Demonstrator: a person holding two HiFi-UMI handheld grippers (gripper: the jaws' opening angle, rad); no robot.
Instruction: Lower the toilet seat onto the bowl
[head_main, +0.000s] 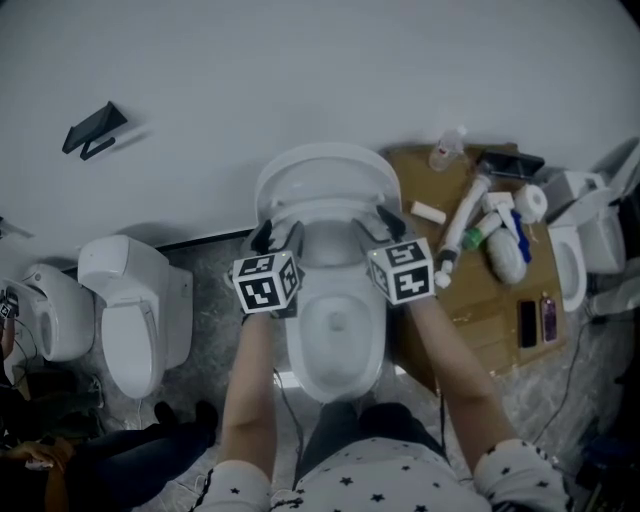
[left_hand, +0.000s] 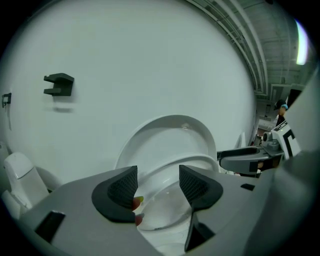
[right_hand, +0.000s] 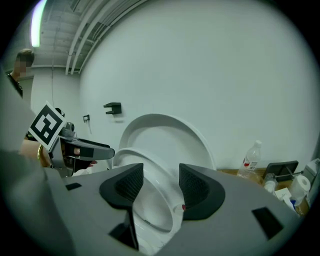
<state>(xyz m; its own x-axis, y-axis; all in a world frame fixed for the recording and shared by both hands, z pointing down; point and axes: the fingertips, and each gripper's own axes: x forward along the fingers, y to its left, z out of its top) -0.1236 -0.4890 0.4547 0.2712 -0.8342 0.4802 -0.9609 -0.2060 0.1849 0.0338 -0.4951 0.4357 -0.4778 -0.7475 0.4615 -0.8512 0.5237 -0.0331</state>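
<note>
A white toilet stands against the wall in the head view, its lid (head_main: 325, 172) upright. The seat ring (head_main: 333, 212) hangs tilted between the lid and the bowl (head_main: 335, 330). My left gripper (head_main: 278, 236) is at the seat's left side and my right gripper (head_main: 388, 226) at its right side. In the left gripper view the left gripper (left_hand: 158, 186) stands open, with the seat (left_hand: 187, 164) showing in the gap and the pads (left_hand: 122, 187) clear of it. The right gripper (right_hand: 158, 184) is open too; the seat's rim (right_hand: 165, 200) runs between its jaws without being pinched.
A second toilet (head_main: 132, 310) and a third (head_main: 48, 312) stand to the left. A black bracket (head_main: 95, 130) is on the wall. At right, a brown board (head_main: 495, 310) carries a bottle (head_main: 448, 148), tubes and phones, beside another white fixture (head_main: 585, 245).
</note>
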